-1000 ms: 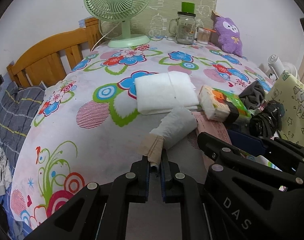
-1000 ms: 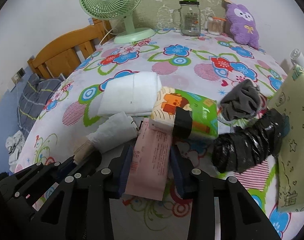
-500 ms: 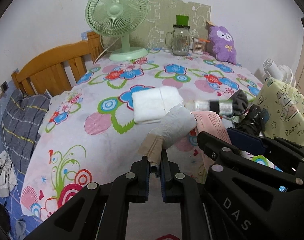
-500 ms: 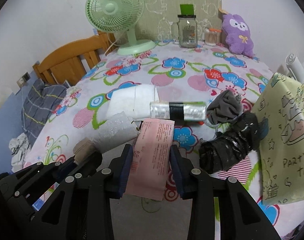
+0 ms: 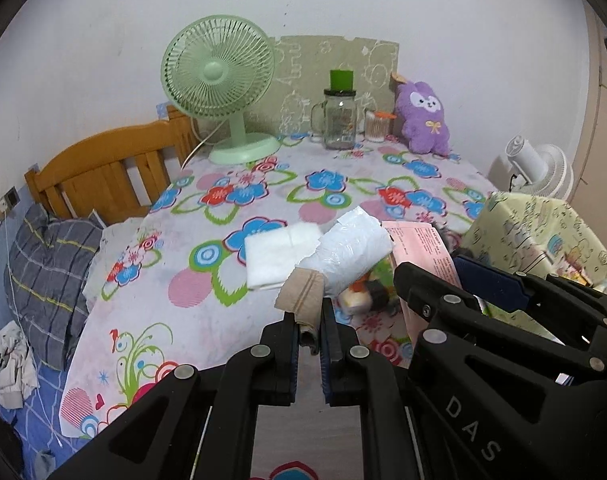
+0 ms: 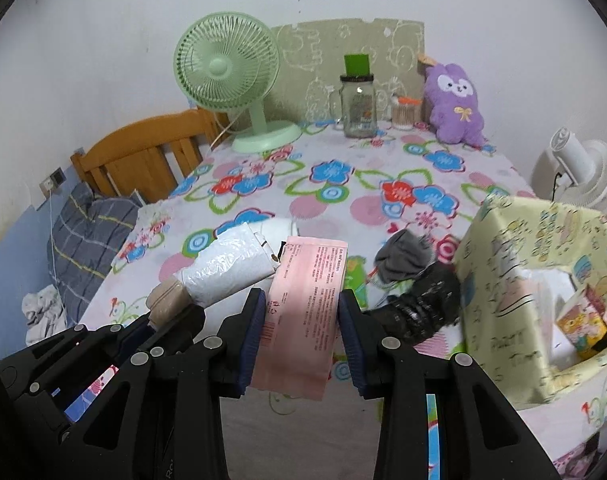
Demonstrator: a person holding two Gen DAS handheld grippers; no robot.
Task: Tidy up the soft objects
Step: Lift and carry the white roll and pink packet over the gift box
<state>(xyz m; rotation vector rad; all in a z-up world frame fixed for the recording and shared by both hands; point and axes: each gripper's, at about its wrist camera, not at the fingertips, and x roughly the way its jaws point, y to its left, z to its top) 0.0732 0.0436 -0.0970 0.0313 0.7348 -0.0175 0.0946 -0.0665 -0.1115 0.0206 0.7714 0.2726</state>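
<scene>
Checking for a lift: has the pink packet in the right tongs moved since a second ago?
Yes. The pink packet rose off the floral tablecloth.

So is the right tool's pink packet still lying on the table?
No: the right tool grips the pink packet in the air, above the table.

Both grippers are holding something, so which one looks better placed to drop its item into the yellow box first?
The right gripper, probably. It grips the pink packet, and the open yellow box sits just to its right. The left gripper, pinching the white roll, is on the side farther from the box.
</scene>
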